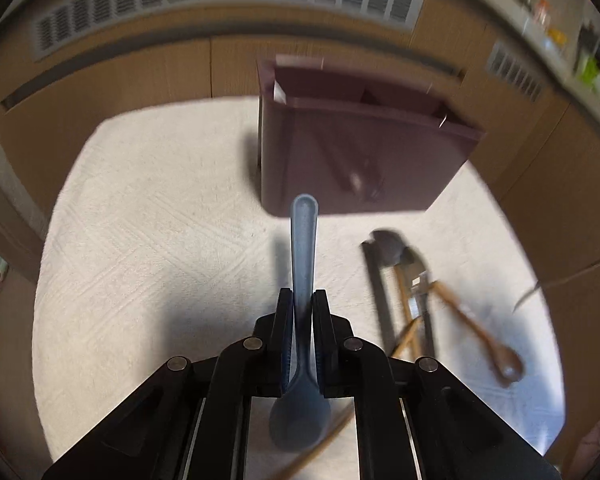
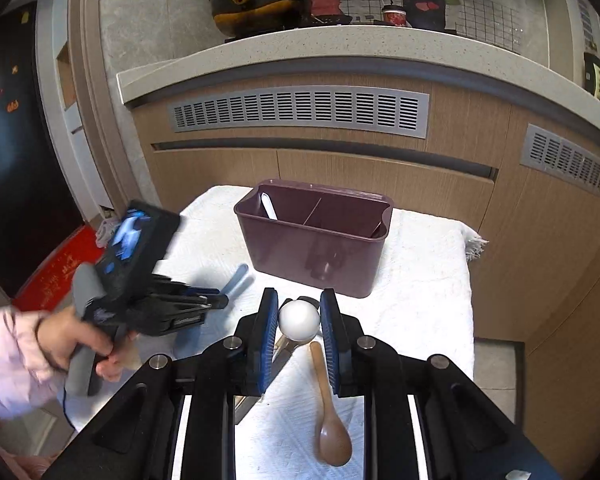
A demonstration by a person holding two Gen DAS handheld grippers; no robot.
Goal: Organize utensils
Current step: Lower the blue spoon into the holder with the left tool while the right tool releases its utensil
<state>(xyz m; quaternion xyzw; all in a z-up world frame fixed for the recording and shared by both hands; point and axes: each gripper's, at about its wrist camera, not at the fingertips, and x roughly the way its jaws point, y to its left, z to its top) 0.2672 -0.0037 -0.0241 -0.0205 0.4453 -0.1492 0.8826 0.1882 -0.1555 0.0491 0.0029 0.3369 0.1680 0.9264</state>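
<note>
The left gripper [image 1: 302, 300] is pinched on the neck of a translucent blue plastic spoon [image 1: 303, 256], held short of the divided maroon plastic caddy [image 1: 340, 160]. The right gripper [image 2: 299, 308] is clamped on a white ball-ended utensil [image 2: 299, 321]. With so narrow a grip, the spoon may pivot, strike the caddy rim and be dropped.

A dark purple plastic utensil holder [image 2: 314, 240] stands upright just above the middle of the right wrist view, on a white cloth; a partition divides it into compartments, and a white handle [image 2: 268, 206] leans in its left one. A translucent blue spoon [image 1: 303, 280] runs up the middle of the left wrist view, bowl toward the bottom edge, handle tip pointing at the holder, clamped at its neck. A round white spoon end [image 2: 299, 320] sits pinched at the centre of the right wrist view. A brown wooden spoon [image 2: 329, 412] lies flat below it, bowl nearest the bottom. More wooden and dark utensils [image 1: 412, 300] lie crossed at lower right in the left wrist view.
</note>
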